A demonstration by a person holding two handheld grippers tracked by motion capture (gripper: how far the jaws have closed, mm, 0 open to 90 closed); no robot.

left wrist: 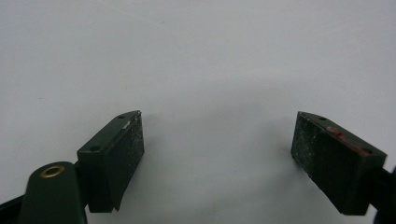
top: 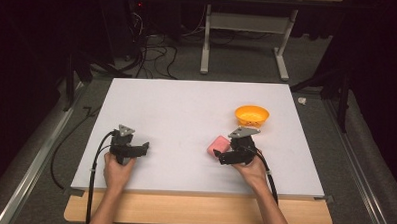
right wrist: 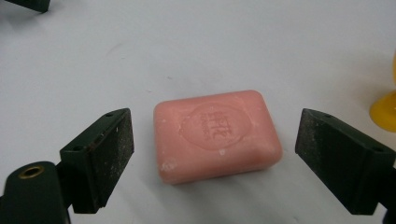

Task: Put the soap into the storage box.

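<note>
Pink soap bar (right wrist: pixel 217 135) seen lying flat on matte white table (top: pixel 186 111), rounded rectangle, chalky surface, oval stamp pressed into top face. Right gripper (right wrist: pixel 212 156) held low over it, black jaws spread wide, soap framed between them, untouched on both sides. Gritty, speckled pads (right wrist: pixel 113 156) noted on jaw faces. Glossy orange bowl (top: pixel 252 115) placed just beyond soap, apart from it. Left gripper (left wrist: pixel 217 151) held over bare tabletop near front left, jaws likewise spread, nothing between. Wooden edge seen under tabletop front.
</note>
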